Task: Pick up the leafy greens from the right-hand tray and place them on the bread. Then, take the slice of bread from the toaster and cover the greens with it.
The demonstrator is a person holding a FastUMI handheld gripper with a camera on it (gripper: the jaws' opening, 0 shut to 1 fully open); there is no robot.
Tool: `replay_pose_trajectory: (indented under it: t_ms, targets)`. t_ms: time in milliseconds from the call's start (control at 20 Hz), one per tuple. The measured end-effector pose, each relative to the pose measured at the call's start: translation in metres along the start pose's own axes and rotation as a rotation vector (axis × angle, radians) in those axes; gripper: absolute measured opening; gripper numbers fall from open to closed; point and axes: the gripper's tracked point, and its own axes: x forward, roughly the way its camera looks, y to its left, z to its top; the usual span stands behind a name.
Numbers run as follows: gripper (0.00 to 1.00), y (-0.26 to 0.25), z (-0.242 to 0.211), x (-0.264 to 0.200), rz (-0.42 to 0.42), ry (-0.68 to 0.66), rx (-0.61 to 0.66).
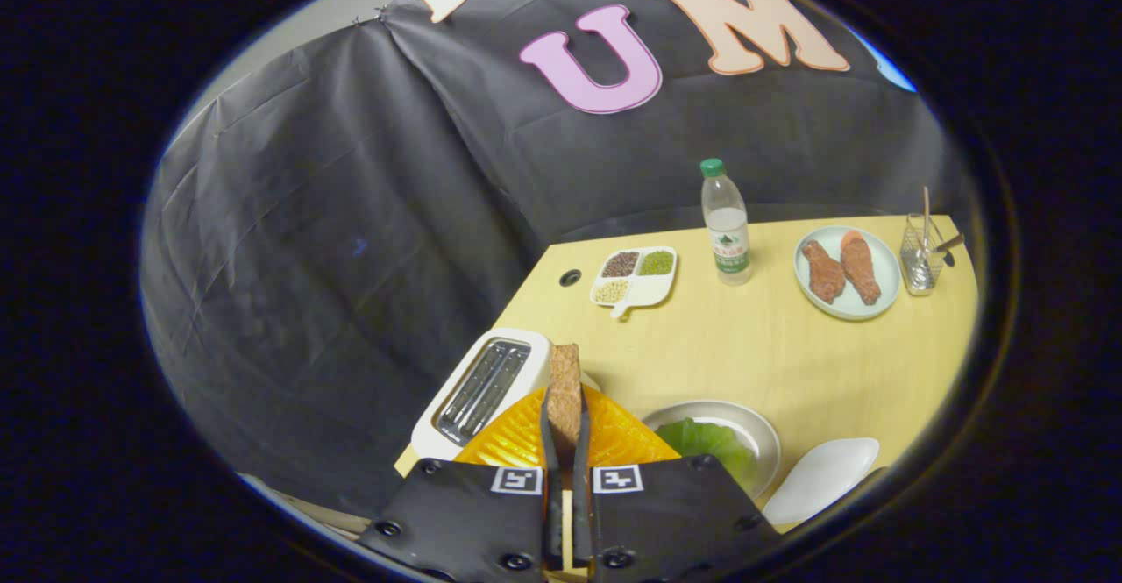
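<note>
My gripper (565,443) is shut on a brown slice of bread (564,394), held edge-on and upright between the two fingers, high above the table. Below it lies an orange ribbed plate (618,438), partly hidden by the fingers. The white toaster (480,386) sits just left of the plate, its slots dark and bare. Right of the orange plate stands a round grey tray (754,430) holding leafy greens (706,443).
A white oval dish (824,478) lies right of the grey tray. Further back on the yellow table (771,346) stand a divided dish of beans (633,278), a water bottle (726,225), a plate with two brown pieces (846,272) and a wire holder (920,254).
</note>
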Motion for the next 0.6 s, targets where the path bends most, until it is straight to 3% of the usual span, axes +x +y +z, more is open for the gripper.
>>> replay_pose_trajectory:
  t_ms: [400, 600]
  targets:
    - [0.07, -0.047, -0.037, 0.008, -0.021, 0.024, 0.083]
    - [0.07, -0.050, -0.055, 0.017, 0.009, 0.033, 0.162]
